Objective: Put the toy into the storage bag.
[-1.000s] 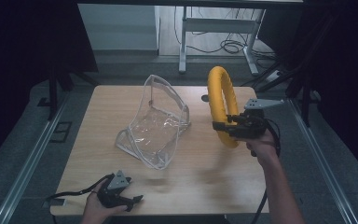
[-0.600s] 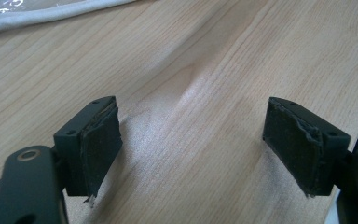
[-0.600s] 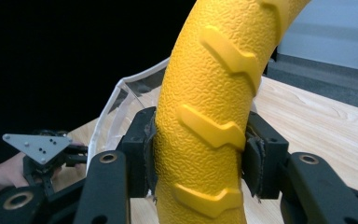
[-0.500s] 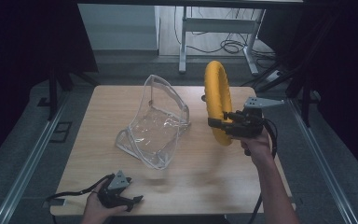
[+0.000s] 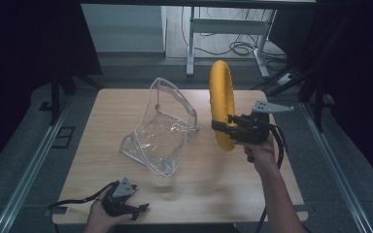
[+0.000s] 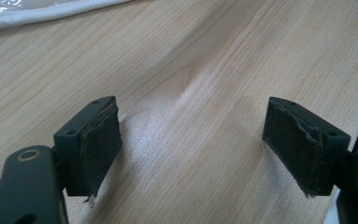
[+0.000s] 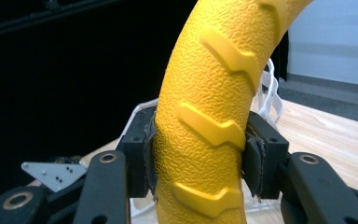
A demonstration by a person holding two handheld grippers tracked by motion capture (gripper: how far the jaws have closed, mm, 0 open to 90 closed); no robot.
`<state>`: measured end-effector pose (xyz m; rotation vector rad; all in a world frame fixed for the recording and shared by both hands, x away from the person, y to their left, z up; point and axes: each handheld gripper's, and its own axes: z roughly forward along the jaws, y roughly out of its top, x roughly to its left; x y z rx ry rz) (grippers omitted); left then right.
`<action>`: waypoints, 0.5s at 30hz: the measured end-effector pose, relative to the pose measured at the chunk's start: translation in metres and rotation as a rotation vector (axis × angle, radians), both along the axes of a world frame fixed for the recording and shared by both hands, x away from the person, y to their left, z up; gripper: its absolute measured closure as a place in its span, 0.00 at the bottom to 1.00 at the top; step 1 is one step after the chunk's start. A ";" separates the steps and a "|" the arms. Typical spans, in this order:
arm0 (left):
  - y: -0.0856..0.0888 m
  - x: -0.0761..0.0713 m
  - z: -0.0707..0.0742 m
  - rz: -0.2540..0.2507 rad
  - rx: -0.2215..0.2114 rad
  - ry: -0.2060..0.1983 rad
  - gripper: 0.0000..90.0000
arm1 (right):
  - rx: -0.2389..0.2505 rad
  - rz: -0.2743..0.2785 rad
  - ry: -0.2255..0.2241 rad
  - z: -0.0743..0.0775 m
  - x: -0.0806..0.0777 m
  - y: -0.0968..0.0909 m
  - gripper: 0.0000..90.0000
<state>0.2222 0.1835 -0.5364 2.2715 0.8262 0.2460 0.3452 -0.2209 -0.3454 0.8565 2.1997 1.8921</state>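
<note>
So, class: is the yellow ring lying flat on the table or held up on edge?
Held on edge: the yellow ring stands vertical, clamped low in the right gripper.

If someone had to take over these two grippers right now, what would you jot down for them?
Right gripper: shut on the yellow ring, held upright above the table, right of the clear bag.
Left gripper: open, holding nothing, resting at the table's near edge.
Done: ring picked up.
Left: probably put the ring in the bag; the left gripper may need to steady the bag.
</note>
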 end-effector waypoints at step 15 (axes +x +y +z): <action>0.000 0.000 -0.001 -0.004 0.003 0.005 0.21 | 0.075 -0.003 -0.004 0.002 -0.001 0.011 0.58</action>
